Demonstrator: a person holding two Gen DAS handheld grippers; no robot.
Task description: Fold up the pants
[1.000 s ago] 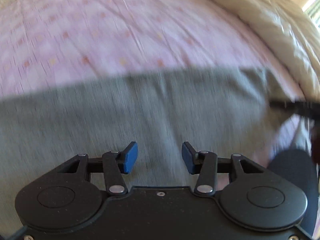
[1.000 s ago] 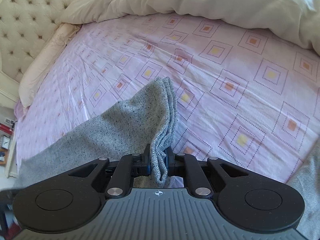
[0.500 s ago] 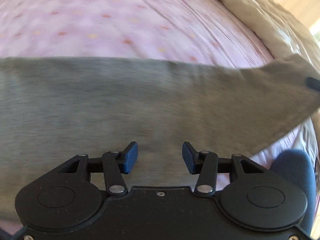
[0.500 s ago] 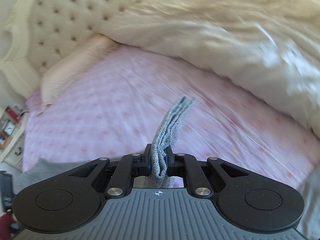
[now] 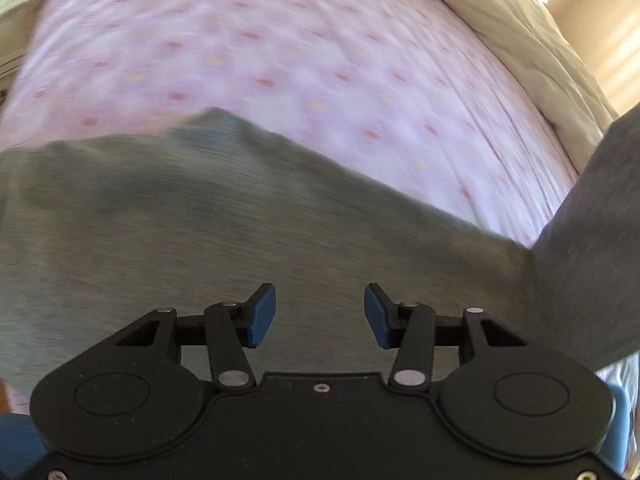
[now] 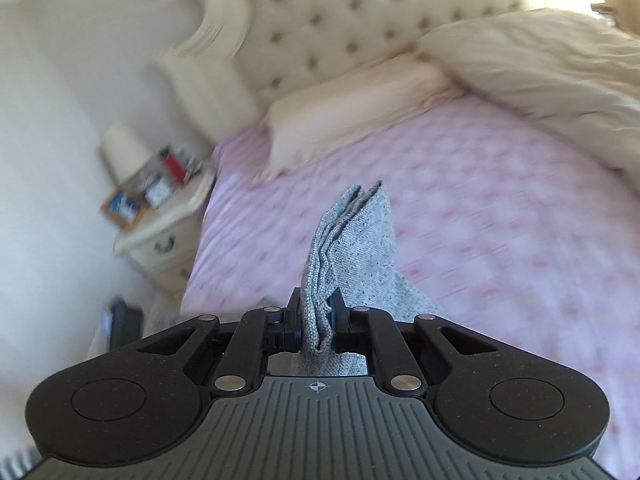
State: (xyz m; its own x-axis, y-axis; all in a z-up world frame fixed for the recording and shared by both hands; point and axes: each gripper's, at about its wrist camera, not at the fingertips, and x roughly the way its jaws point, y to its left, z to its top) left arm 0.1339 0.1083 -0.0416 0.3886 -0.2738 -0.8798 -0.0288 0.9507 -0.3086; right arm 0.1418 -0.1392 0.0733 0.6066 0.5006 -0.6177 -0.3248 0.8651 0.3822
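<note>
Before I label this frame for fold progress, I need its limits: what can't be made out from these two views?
- Pants, left wrist view: motion blur hides seams and layers; the left gripper, open, covers the near part.
- Pants end, right wrist view: the rest drops behind the right gripper clamped on it.
- Nightstand items: blurred, too small to identify.
- Duvet: cut off by the frame edge.

Pants (image 6: 352,248): grey, dark-flecked knit. Bed sheet (image 6: 500,216): pale pink, with orange and yellow spots. Duvet (image 6: 540,64): cream. Headboard (image 6: 360,20): cream, button-tufted. Pillow (image 6: 352,112): pale peach. Left gripper (image 5: 319,316): black body, blue pads (image 5: 262,318).
</note>
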